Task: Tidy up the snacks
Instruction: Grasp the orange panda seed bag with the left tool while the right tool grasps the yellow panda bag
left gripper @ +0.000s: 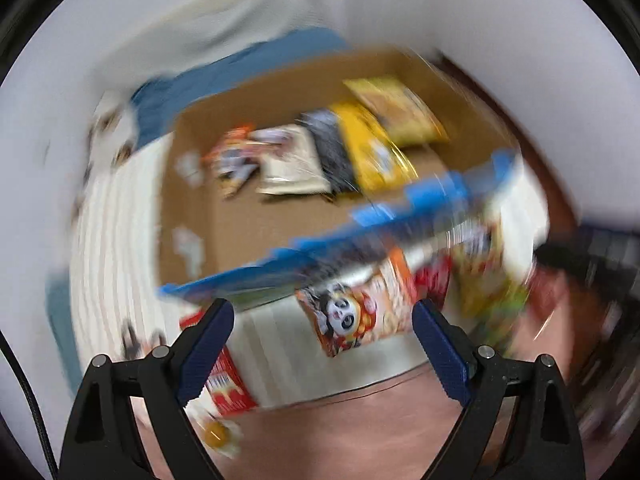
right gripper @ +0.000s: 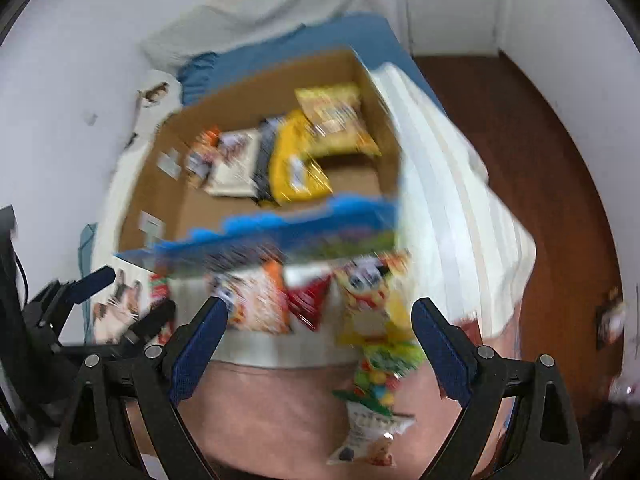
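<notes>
Both views are motion-blurred. An open cardboard box point(left gripper: 240, 224) point(right gripper: 168, 168) with a blue front edge sits on a bed and holds several snack bags, among them a yellow bag point(left gripper: 372, 152) point(right gripper: 296, 160). More snack packets lie in front of the box: a panda-print packet point(left gripper: 356, 312), an orange-white packet point(right gripper: 260, 300), a red packet point(right gripper: 310, 300) and a yellow-green packet point(right gripper: 376, 320). My left gripper point(left gripper: 324, 316) is open and empty above the panda packet. My right gripper point(right gripper: 320, 316) is open and empty over the loose packets. The left gripper also shows in the right wrist view point(right gripper: 132, 304).
The box rests on a white striped blanket point(right gripper: 448, 184) over a blue sheet point(right gripper: 320, 40). A pink cover point(right gripper: 280, 408) lies nearest me. White walls stand to the left and behind; brown wooden floor point(right gripper: 540, 152) is to the right of the bed.
</notes>
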A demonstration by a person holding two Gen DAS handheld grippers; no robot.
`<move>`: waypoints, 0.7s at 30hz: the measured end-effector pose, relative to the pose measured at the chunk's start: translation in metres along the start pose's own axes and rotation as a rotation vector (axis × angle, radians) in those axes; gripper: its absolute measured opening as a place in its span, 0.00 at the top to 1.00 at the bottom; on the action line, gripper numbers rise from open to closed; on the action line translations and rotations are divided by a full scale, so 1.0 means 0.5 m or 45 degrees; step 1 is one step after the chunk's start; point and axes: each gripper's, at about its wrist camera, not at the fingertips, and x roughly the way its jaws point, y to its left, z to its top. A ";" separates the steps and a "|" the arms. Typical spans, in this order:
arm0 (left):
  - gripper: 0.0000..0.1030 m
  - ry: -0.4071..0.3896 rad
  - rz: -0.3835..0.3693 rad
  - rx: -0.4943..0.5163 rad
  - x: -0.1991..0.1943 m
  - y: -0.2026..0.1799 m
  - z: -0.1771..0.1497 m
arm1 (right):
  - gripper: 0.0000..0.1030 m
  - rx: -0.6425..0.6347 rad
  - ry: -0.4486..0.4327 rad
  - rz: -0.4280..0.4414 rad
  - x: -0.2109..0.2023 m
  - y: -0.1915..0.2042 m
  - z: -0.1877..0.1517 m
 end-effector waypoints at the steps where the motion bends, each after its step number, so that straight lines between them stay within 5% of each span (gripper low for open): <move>1: 0.11 0.013 0.038 0.148 0.026 -0.036 -0.008 | 0.07 0.021 0.021 -0.006 0.019 -0.019 -0.009; 3: 0.11 0.042 0.104 0.393 0.077 -0.092 -0.028 | 0.07 0.054 0.052 -0.017 0.047 -0.046 -0.022; 11: 0.11 0.126 0.184 0.844 0.200 -0.179 -0.060 | 0.09 0.179 0.111 -0.024 0.118 -0.147 -0.072; 16: 0.12 0.162 0.136 0.938 0.238 -0.202 -0.064 | 0.09 0.197 0.125 -0.038 0.129 -0.169 -0.085; 21: 0.31 0.219 0.001 0.838 0.242 -0.181 -0.054 | 0.09 0.177 0.130 -0.038 0.131 -0.166 -0.074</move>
